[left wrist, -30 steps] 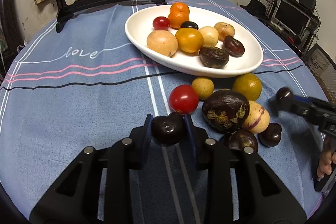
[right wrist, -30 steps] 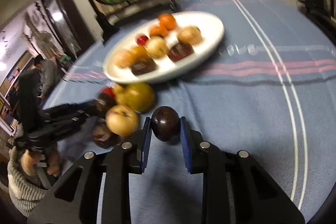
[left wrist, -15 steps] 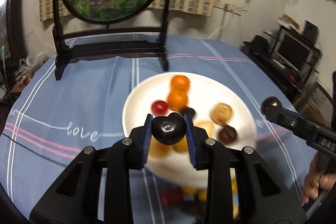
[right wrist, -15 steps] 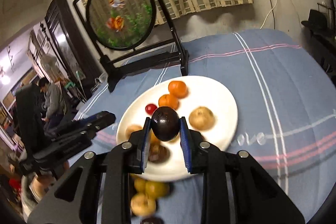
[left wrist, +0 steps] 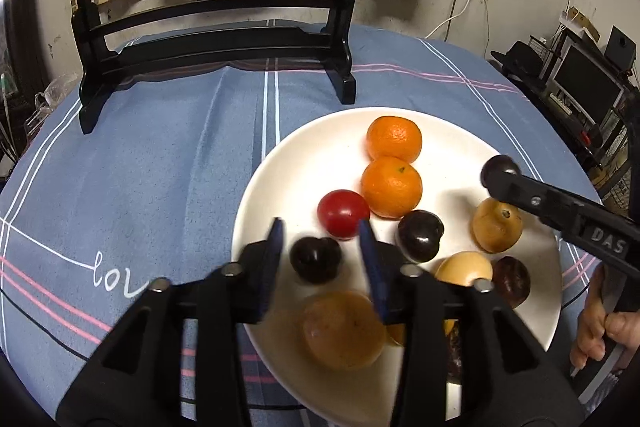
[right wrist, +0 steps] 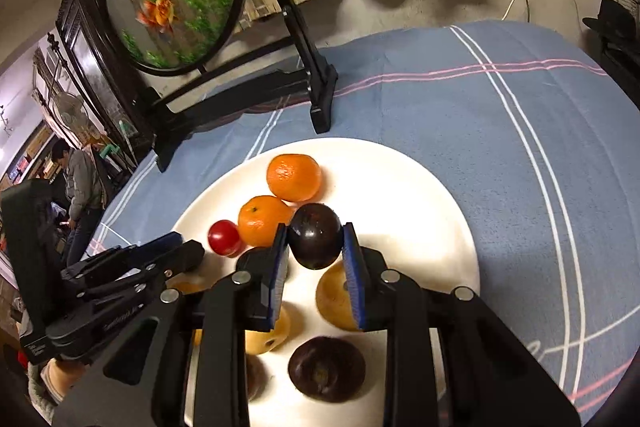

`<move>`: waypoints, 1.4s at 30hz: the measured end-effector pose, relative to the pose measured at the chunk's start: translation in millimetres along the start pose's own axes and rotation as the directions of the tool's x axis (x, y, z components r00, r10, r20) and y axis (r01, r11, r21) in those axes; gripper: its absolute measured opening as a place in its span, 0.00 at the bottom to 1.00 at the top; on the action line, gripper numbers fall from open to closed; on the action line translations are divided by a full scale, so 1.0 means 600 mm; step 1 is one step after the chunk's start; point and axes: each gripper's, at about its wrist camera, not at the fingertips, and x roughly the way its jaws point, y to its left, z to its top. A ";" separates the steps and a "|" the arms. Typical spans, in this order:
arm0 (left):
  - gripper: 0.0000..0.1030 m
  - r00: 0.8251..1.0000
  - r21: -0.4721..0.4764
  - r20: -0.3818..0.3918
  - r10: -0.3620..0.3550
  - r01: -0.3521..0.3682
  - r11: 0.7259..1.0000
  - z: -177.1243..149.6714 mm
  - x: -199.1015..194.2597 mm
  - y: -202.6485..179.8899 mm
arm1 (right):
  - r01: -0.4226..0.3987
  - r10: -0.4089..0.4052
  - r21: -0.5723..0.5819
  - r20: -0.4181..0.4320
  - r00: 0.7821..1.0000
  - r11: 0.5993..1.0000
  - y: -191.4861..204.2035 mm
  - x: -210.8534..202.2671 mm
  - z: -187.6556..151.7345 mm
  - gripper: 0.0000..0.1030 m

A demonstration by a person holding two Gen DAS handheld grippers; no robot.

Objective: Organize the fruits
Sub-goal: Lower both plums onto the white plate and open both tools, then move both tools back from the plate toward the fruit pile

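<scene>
over the white plate [left wrist: 472, 143], both tongs carry dark plums.
left tongs [left wrist: 320, 247] opening, pads clear of their plum [left wrist: 315, 259]; right tongs [right wrist: 316, 259] clamp theirs [right wrist: 315, 235].

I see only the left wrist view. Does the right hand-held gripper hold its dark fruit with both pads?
Observer: Yes. The right hand-held gripper is shut on the dark purple round fruit, and both blue pads press it.
Operator: What lies under it?
Observer: In its own view a tan round fruit sits just below it, and the bare white ceramic plate lies to its right.
Operator: Is anyone near?
Observer: A person in a grey jacket stands in the room's background.
</scene>
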 end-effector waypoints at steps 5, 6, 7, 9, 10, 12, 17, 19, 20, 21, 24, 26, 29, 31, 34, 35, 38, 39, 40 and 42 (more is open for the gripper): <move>0.77 1.000 -0.006 0.014 -0.002 0.002 1.000 0.000 -0.008 -0.001 | 0.004 -0.004 -0.011 -0.018 1.000 1.000 -0.005 0.006 0.000 0.28; 0.79 1.000 -0.012 0.014 -0.006 0.006 1.000 0.000 -0.010 0.001 | 0.002 -0.002 -0.007 -0.020 1.000 1.000 -0.006 0.001 0.001 0.28; 0.81 1.000 -0.022 0.019 -0.010 0.010 1.000 0.001 -0.016 0.003 | -0.001 0.001 -0.002 -0.011 1.000 1.000 -0.005 -0.007 0.002 0.28; 0.84 0.999 -0.039 0.034 -0.008 0.010 0.999 0.003 -0.027 0.008 | -0.018 0.018 0.001 0.030 0.999 1.000 0.004 -0.035 0.006 0.29; 0.87 0.999 -0.049 0.046 -0.009 0.011 0.999 0.003 -0.037 0.010 | -0.029 0.029 0.000 0.044 0.999 1.000 0.010 -0.048 0.008 0.37; 0.88 0.998 -0.061 0.060 -0.011 0.015 0.998 0.001 -0.047 0.011 | 0.009 -0.009 -0.003 0.061 0.998 1.000 0.023 -0.064 0.009 0.91; 0.89 0.998 -0.073 0.056 -0.006 0.011 0.997 -0.017 -0.058 0.013 | 0.083 -0.074 -0.049 0.164 0.984 0.995 0.033 -0.078 0.003 0.96; 0.89 0.999 -0.081 0.052 0.009 -0.005 0.997 -0.032 -0.064 0.020 | 0.005 0.000 -0.024 0.190 0.982 1.000 0.029 -0.103 0.006 0.96; 0.89 0.999 -0.091 0.044 0.012 -0.008 0.996 -0.041 -0.068 0.026 | -0.026 0.031 -0.025 0.204 0.978 0.999 0.031 -0.121 0.006 0.96; 0.89 0.999 -0.102 0.033 0.013 -0.009 0.995 -0.049 -0.071 0.033 | -0.038 0.044 -0.034 0.210 0.977 0.999 0.033 -0.133 0.004 0.96; 0.89 1.000 -0.135 0.029 0.011 -0.007 0.991 -0.061 -0.088 0.045 | -0.053 0.062 -0.045 0.216 0.974 0.998 0.035 -0.169 -0.013 0.97; 0.90 0.999 -0.157 0.048 0.009 -0.002 0.988 -0.073 -0.109 0.052 | -0.093 0.091 -0.003 0.220 0.971 0.996 0.024 -0.185 -0.038 0.99; 0.92 0.996 -0.187 0.084 0.031 -0.015 0.982 -0.103 -0.138 0.059 | -0.178 0.147 0.109 0.247 0.958 0.978 -0.013 -0.198 -0.104 0.99; 0.92 0.996 -0.208 0.085 0.036 -0.017 0.978 -0.128 -0.150 0.062 | -0.175 0.118 0.215 0.255 0.960 0.961 -0.042 -0.201 -0.144 0.99; 0.92 0.997 -0.208 0.063 0.034 -0.020 0.978 -0.160 -0.159 0.065 | -0.196 0.123 0.322 0.233 0.965 0.926 -0.073 -0.218 -0.178 0.99; 0.92 0.998 -0.201 0.053 0.030 -0.018 0.979 -0.168 -0.161 0.063 | -0.198 0.117 0.344 0.243 0.963 0.918 -0.081 -0.233 -0.190 0.99; 0.92 0.999 -0.149 0.033 0.030 -0.025 0.989 -0.187 -0.164 0.050 | -0.230 0.137 0.355 0.267 0.954 0.906 -0.086 -0.269 -0.220 0.99; 0.92 0.998 -0.119 0.031 0.047 -0.043 0.992 -0.189 -0.162 0.042 | -0.238 0.146 0.348 0.268 0.952 0.907 -0.085 -0.275 -0.226 0.99; 0.92 0.998 -0.094 0.030 0.063 -0.060 0.994 -0.190 -0.159 0.035 | -0.250 0.164 0.339 0.262 0.951 0.907 -0.081 -0.280 -0.230 0.99; 0.92 0.996 -0.060 0.026 0.090 -0.088 0.994 -0.189 -0.152 0.027 | -0.272 0.195 0.333 0.248 0.949 0.903 -0.072 -0.278 -0.224 0.99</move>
